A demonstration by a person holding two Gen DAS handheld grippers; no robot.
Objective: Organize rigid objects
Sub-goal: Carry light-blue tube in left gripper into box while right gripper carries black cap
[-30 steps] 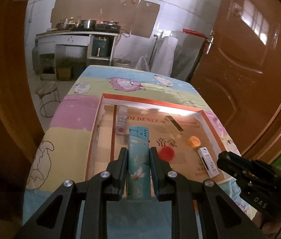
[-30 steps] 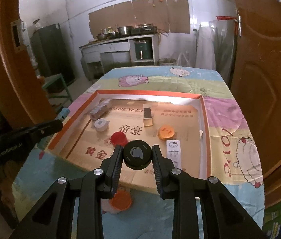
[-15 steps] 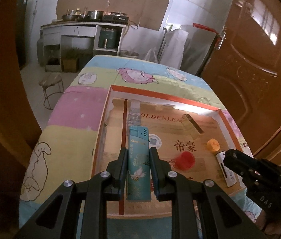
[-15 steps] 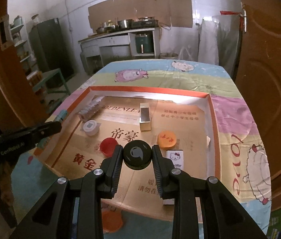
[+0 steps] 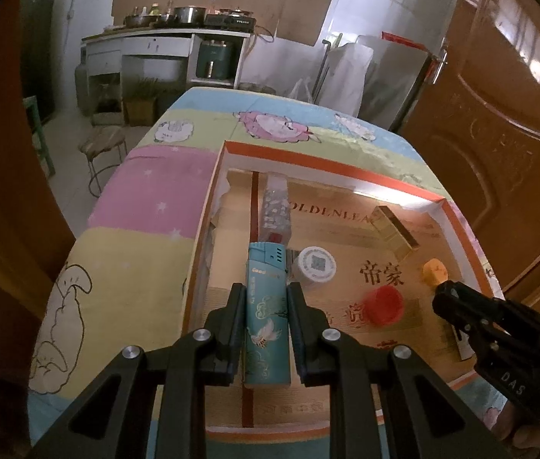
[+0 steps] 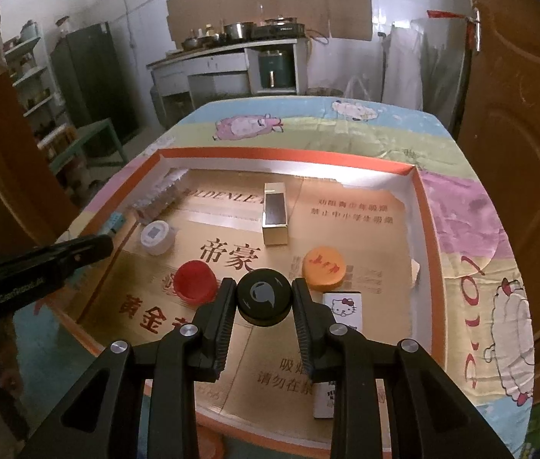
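Note:
My left gripper (image 5: 265,306) is shut on a teal lighter (image 5: 265,306) and holds it over the near left part of an orange-rimmed cardboard tray (image 5: 308,160). My right gripper (image 6: 264,302) is shut on a black round cap (image 6: 264,296) above the tray (image 6: 289,155). In the tray lie a red cap (image 6: 194,281), an orange cap (image 6: 323,267), a white cap (image 6: 157,235), a gold box (image 6: 275,216), a Hello Kitty lighter (image 6: 342,313) and a clear patterned lighter (image 5: 277,210). The right gripper also shows at the right of the left wrist view (image 5: 446,298).
The tray sits on a table with a pastel cartoon cloth (image 5: 155,199). A brown door (image 5: 499,114) stands close on the right. A stool (image 5: 103,145) and a kitchen counter (image 5: 163,42) are beyond the table's far left.
Both grippers have moved forward over the tray with their objects still held. The tray contents look nearer and lower in both views.

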